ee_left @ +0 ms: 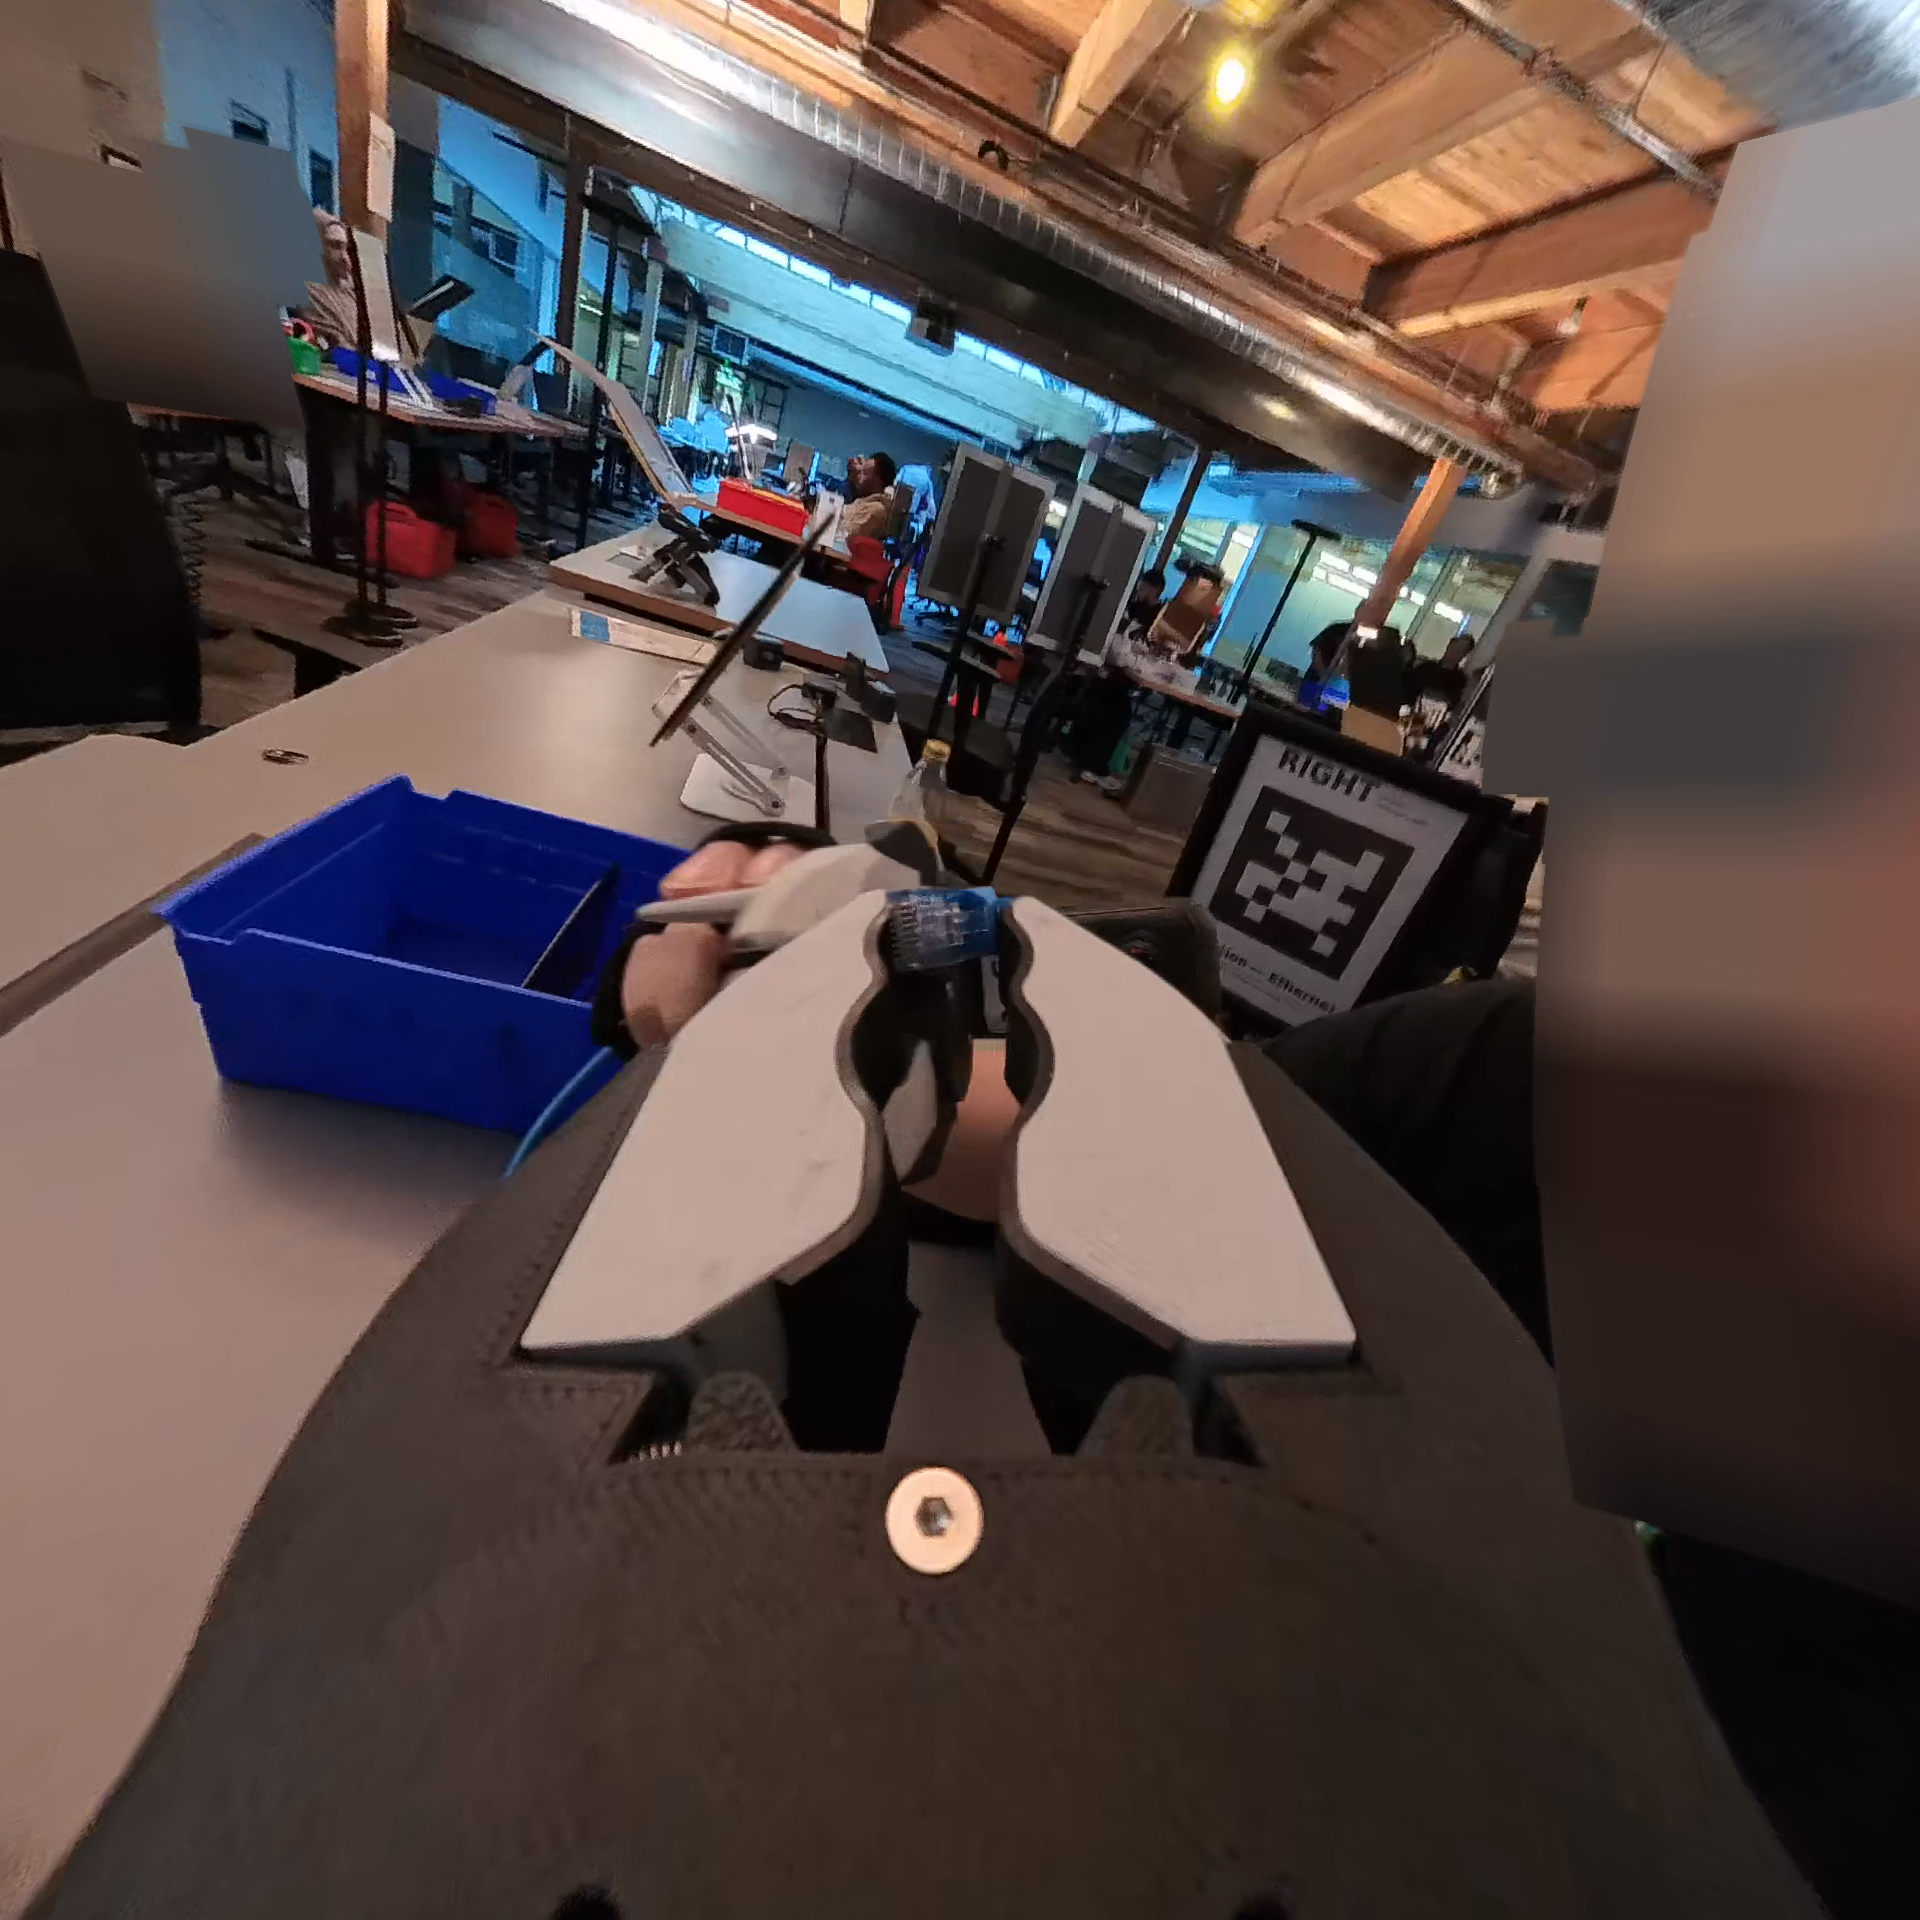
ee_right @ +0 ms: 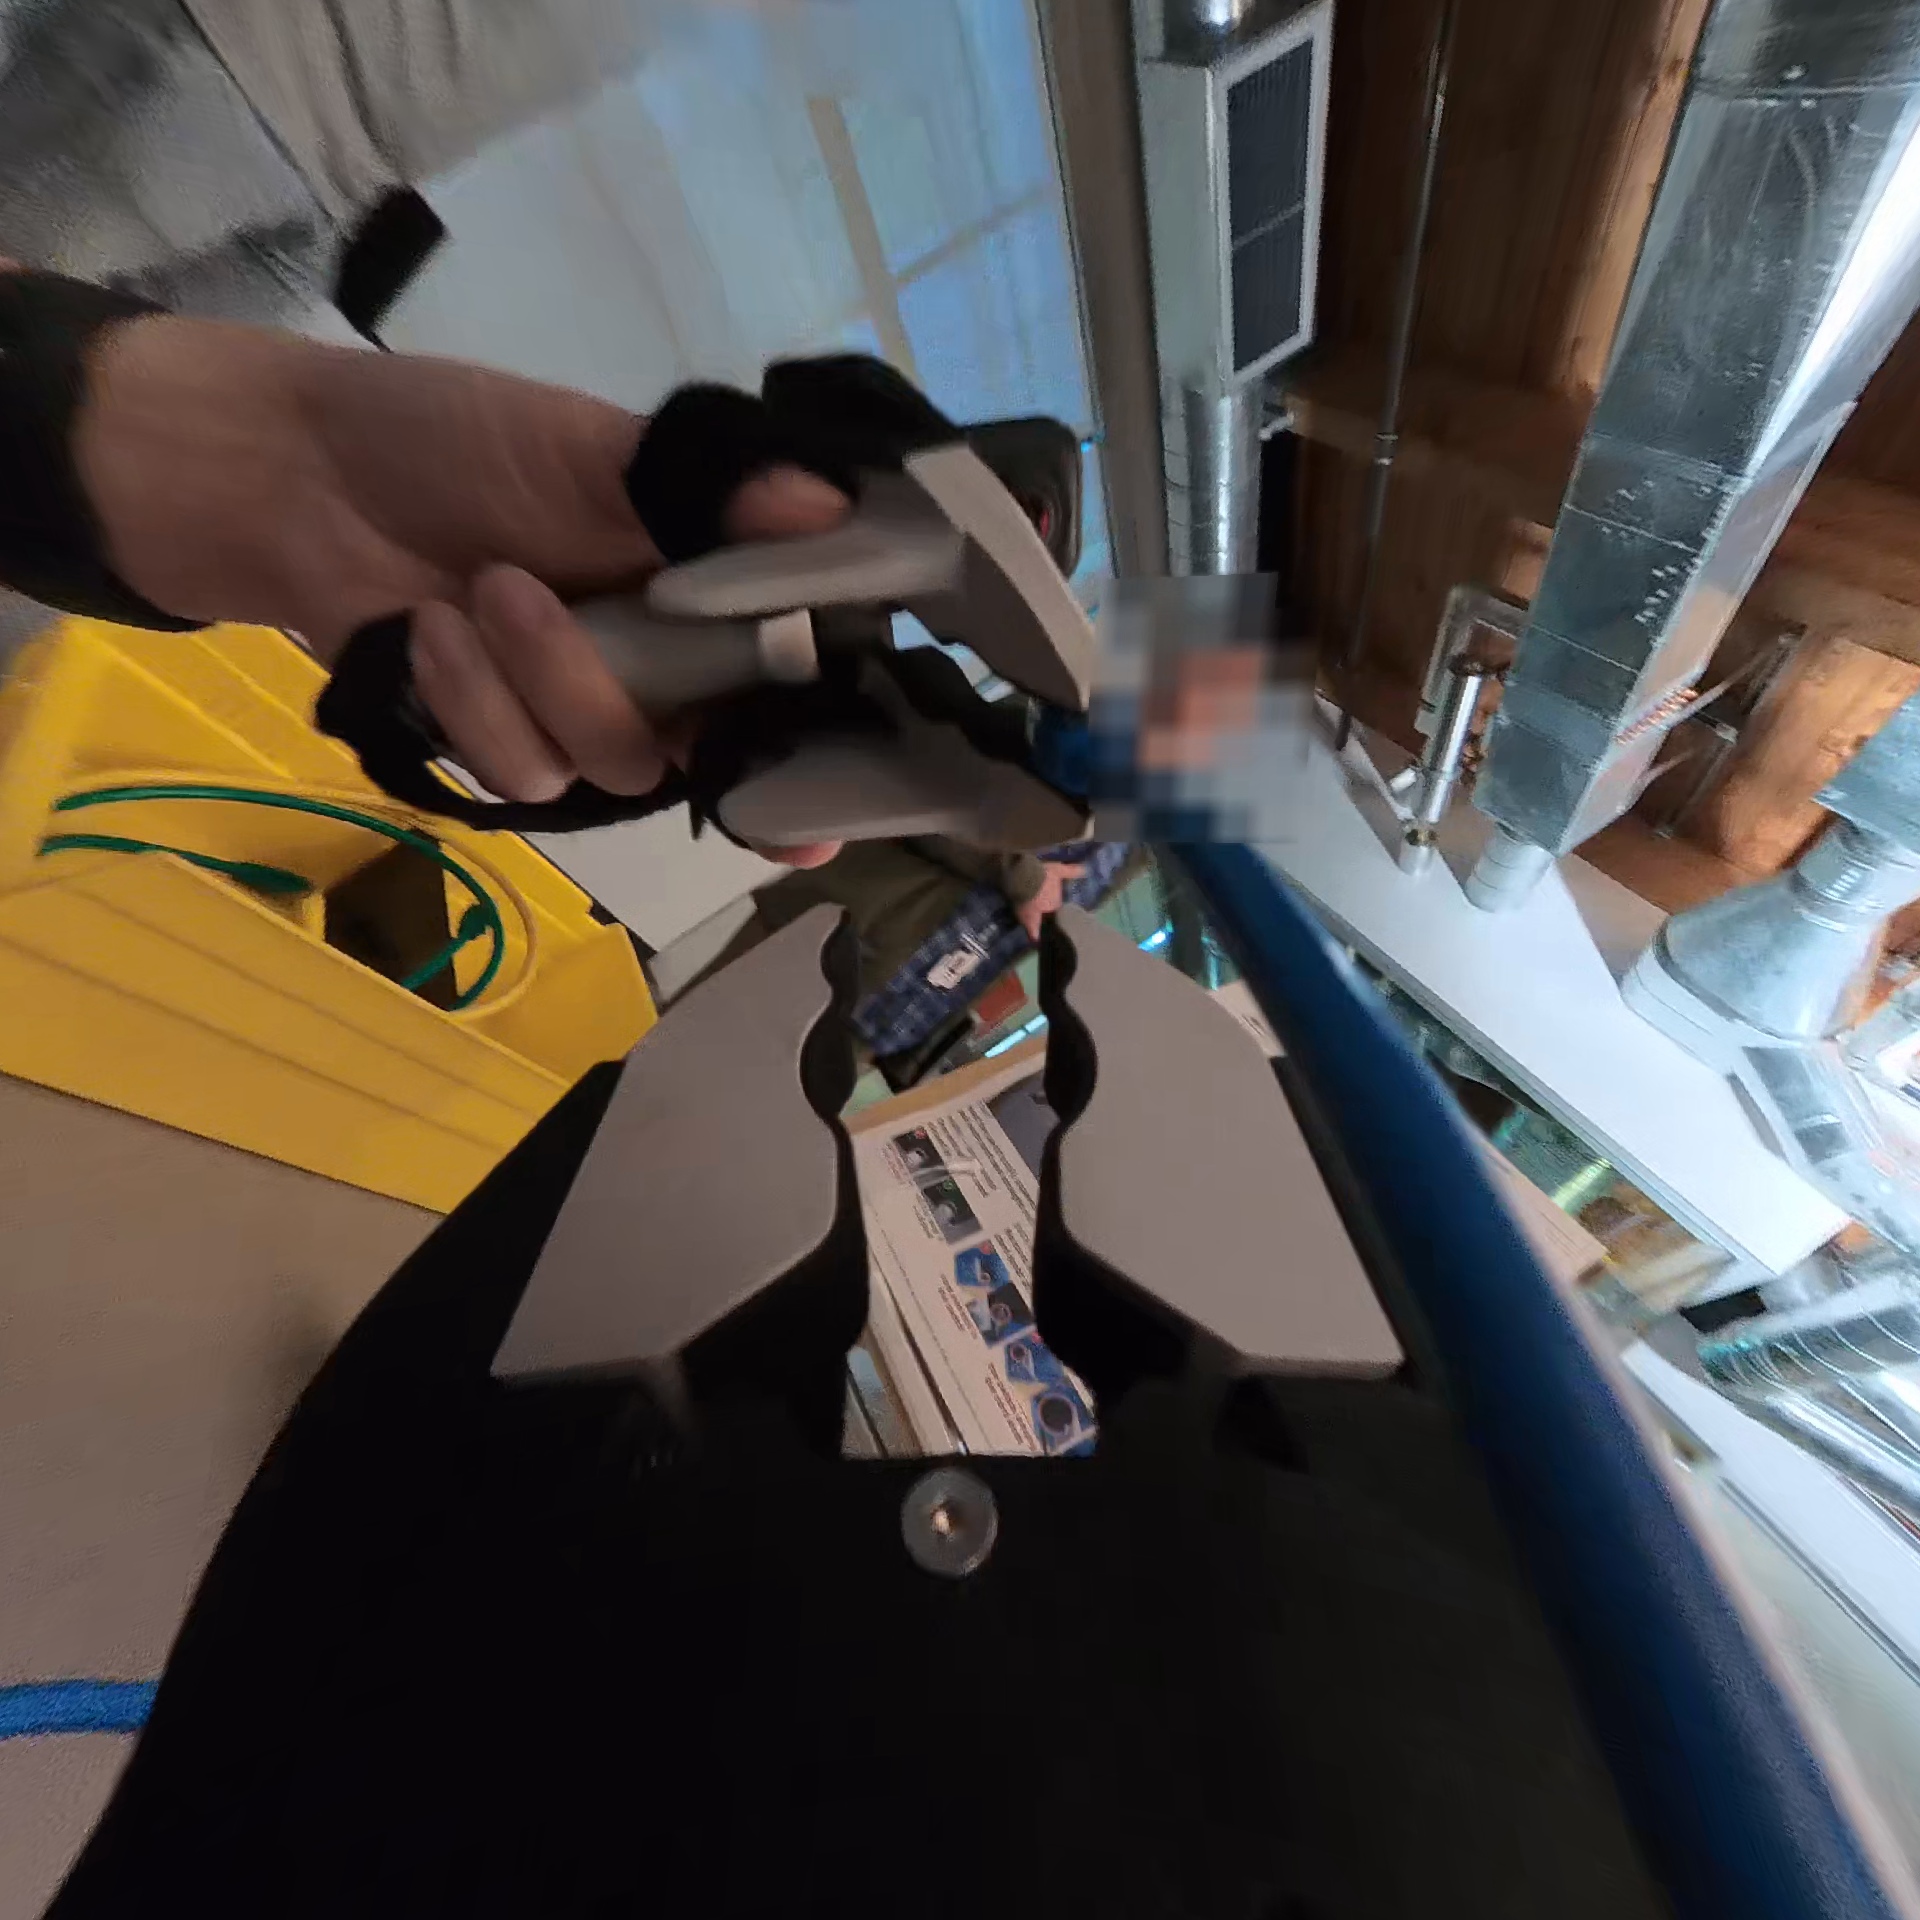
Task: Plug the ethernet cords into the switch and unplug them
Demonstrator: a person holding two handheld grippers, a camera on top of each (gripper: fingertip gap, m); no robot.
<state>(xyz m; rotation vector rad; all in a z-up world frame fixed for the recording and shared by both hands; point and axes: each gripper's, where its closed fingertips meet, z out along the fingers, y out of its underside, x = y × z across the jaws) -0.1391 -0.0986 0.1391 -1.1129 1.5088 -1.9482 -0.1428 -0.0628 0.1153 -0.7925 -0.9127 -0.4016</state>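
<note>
My left gripper [ee_left: 940,925] is shut on the plug of a blue ethernet cord [ee_left: 935,920], which it pinches between its grey fingertips and holds up above the table. In the right wrist view the left gripper [ee_right: 1081,758] shows in a gloved hand. The blue cord [ee_right: 1455,1195] runs from it down to the right, and a mosaic patch partly covers the plug. My right gripper [ee_right: 940,935] is open and empty, just below the left one. Part of it shows behind the left fingertips [ee_left: 800,894]. No switch is in view.
A blue divided bin [ee_left: 405,935] stands on the grey table [ee_left: 208,1247] to the left. A yellow bin [ee_right: 208,935] holds a green cord [ee_right: 457,914]. A black-and-white tag board [ee_left: 1320,883] stands to the right. A printed instruction sheet [ee_right: 977,1247] lies beyond the right fingers. My right fingertips sit around 4 cm from my left ones.
</note>
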